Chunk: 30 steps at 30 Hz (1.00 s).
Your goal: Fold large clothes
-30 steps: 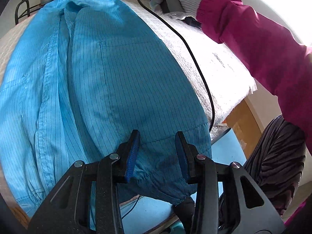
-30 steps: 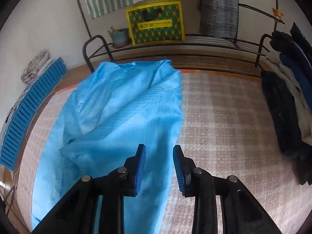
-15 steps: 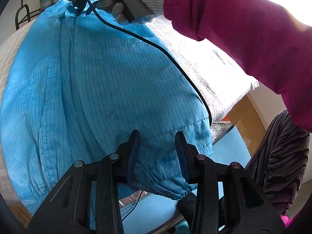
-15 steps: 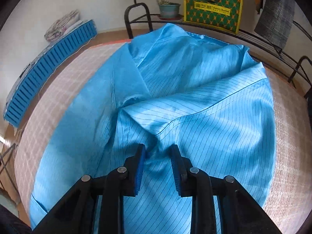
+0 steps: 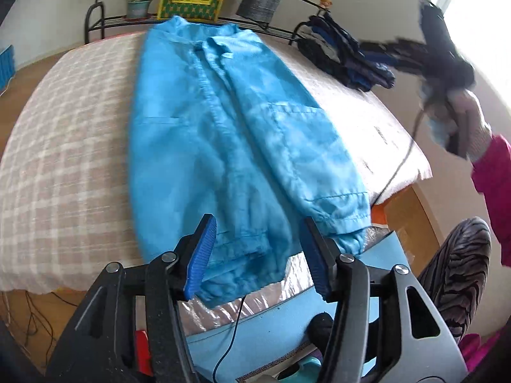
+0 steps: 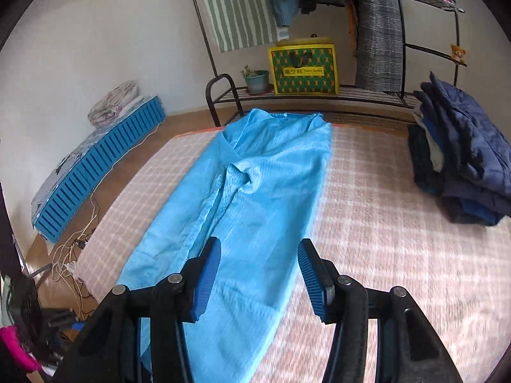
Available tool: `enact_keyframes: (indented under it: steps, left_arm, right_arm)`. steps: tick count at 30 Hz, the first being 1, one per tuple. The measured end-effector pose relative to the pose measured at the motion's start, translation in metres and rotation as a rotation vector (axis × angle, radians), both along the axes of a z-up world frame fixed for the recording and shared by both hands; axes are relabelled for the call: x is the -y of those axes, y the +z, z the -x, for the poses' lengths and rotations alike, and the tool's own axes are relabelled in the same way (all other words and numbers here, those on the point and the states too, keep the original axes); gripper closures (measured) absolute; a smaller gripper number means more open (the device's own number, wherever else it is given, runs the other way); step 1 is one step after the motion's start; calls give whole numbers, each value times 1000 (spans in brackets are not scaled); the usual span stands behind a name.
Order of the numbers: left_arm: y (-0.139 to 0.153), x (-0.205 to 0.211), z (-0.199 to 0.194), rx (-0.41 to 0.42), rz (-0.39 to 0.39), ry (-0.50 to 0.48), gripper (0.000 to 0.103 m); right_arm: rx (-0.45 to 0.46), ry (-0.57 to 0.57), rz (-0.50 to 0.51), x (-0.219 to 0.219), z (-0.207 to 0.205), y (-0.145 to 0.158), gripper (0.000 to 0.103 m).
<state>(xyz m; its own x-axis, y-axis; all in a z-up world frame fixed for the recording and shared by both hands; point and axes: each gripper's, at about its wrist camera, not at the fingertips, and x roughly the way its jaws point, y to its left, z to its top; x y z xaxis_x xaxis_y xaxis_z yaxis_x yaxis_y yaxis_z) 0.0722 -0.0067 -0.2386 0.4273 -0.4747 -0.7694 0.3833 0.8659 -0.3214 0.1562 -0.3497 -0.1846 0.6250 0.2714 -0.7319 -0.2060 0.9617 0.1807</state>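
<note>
The blue garment [image 6: 249, 210] lay lengthwise down the middle of the bed [image 6: 399, 255], folded in from both sides into a long narrow strip, its collar end toward the rack at the far side and its gathered hem hanging a little over the near edge. A moment before, both claws had been down in the cloth, the left one pinching near the hem and the right one closed over a fold further up; now both had let go and drawn back above the bed. The left claw [image 5: 258, 255] hung over the hem with its jaws opening and nothing pressed between them, the fabric only showing in the gap behind. The right claw [image 6: 258, 281] was likewise opening, empty, with the strip lying flat beneath it. In the left view the gloved hand [image 5: 466, 127] carrying the right claw was a blur off to the side, clear of the garment. I took it that the side folds were done and laid down, so the next job looked to be folding the strip across its length. A stack of dark folded clothes [image 6: 460, 159] sat at the bed's right side, well apart from the strip.
</note>
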Motion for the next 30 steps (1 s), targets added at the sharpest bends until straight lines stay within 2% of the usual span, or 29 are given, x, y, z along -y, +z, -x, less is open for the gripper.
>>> enact_keyframes:
  steps: [4, 6, 9, 12, 13, 14, 16, 18, 19, 21, 22, 23, 25, 27, 30]
  left_arm:
    - [-16, -55, -25, -71, 9, 185, 42]
    - [-29, -76, -35, -136, 54, 253, 42]
    - [-50, -85, -42, -228, 104, 255, 42]
    - [-64, -79, -42, -296, 122, 229, 42]
    - [-66, -76, -41, -305, 125, 222, 48]
    - [-67, -72, -41, -305, 119, 213, 67]
    - [-68, -64, -39, -296, 97, 192, 85]
    - [-66, -58, -34, -263, 55, 195, 86]
    - [-64, -56, -30, -245, 28, 190, 86]
    - [-54, -50, -18, -177, -75, 196, 84]
    - [-48, -48, -11, -131, -124, 205, 74]
    - [-40, -47, -3, -81, -139, 209, 63]
    - [-24, -41, 12, -10, -116, 185, 60]
    - [-16, -21, 21, 20, -108, 100, 56]
    - [-15, 14, 25, 62, -158, -4, 43]
  right_arm:
    - [-154, -36, -77, 8, 47, -47, 48]
    - [-228, -38, -100, 5, 62, -75, 48]
    - [-308, -11, -114, -7, 71, -109, 48]
    - [-355, 38, -87, -25, 72, -128, 50]
    - [-359, 53, -71, -32, 72, -130, 52]
    - [-363, 67, -61, -37, 71, -133, 53]
    - [-351, 79, -17, -45, 69, -133, 62]
    - [-345, 77, 17, -48, 68, -134, 73]
    - [-345, 73, 14, -47, 66, -134, 73]
    - [-348, 67, -6, -45, 65, -133, 73]
    - [-348, 67, -11, -44, 65, -132, 72]
    - [-345, 65, -16, -43, 65, -131, 71]
    - [-339, 58, -29, -41, 67, -130, 69]
    - [-347, 52, -40, -39, 68, -131, 68]
    - [-359, 48, -59, -41, 65, -133, 66]
